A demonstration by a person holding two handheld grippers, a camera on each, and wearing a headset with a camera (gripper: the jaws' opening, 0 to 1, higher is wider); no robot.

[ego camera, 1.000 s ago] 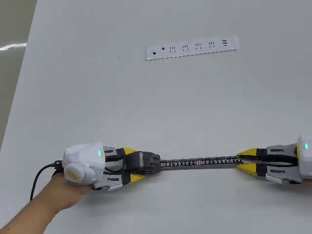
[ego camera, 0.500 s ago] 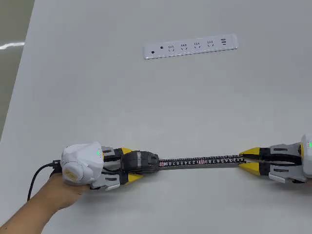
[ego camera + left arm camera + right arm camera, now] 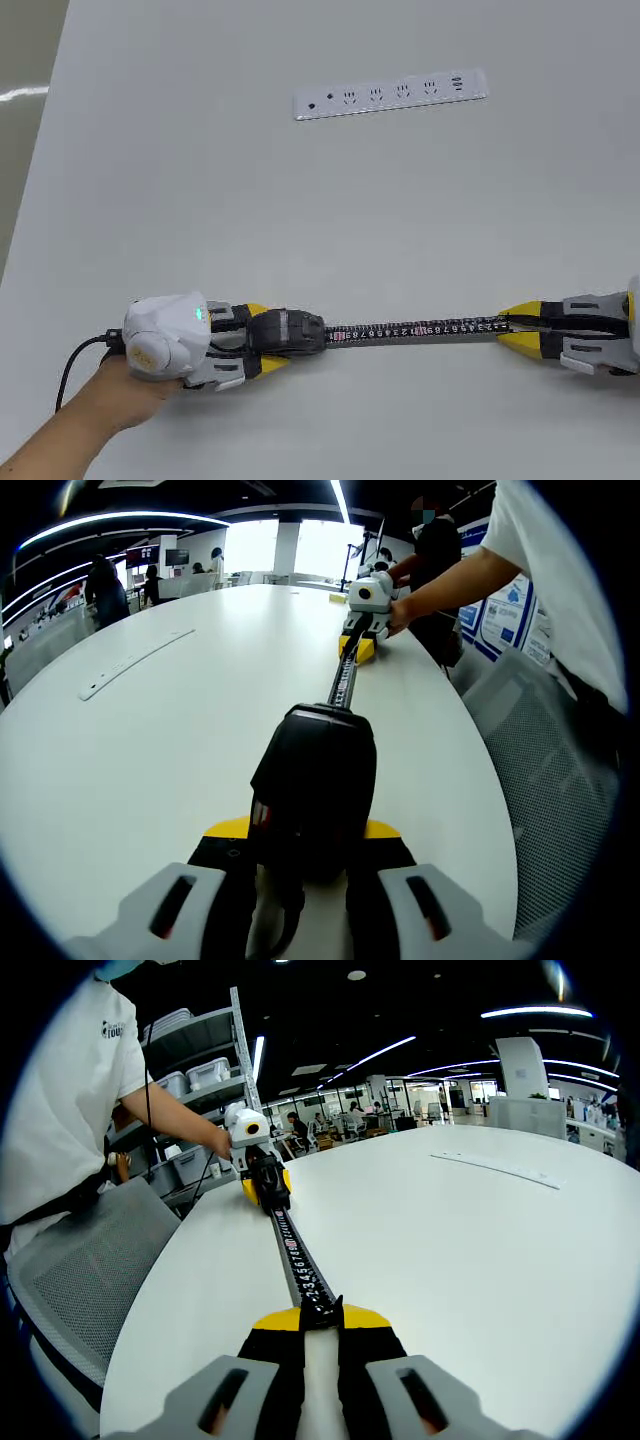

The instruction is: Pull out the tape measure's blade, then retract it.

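Head view: the left gripper has its yellow-tipped jaws clamped on the chunky black tape measure case, which rests on the pale grey worktop; from the case a narrow black blade with white numerals runs straight to the right gripper, whose jaws pinch its far end; a long white power strip lies well beyond both pairs of jaws.

Left gripper view: the case sits squarely between the jaws, gripped on both sides; the blade stretches ahead of them, low over the worktop, to the other gripper.

Right gripper view: the jaws are shut on the blade's tip, right at their own tips; the blade leads ahead to the case in the other jaws.

The pull-out step looks to be in hand or nearly done, with a fair length drawn; the next move calls for the right jaws to carry the tip back toward the left jaws, in line with the blade and without letting go, so the spring cannot whip it, while the left jaws hold the case steady.
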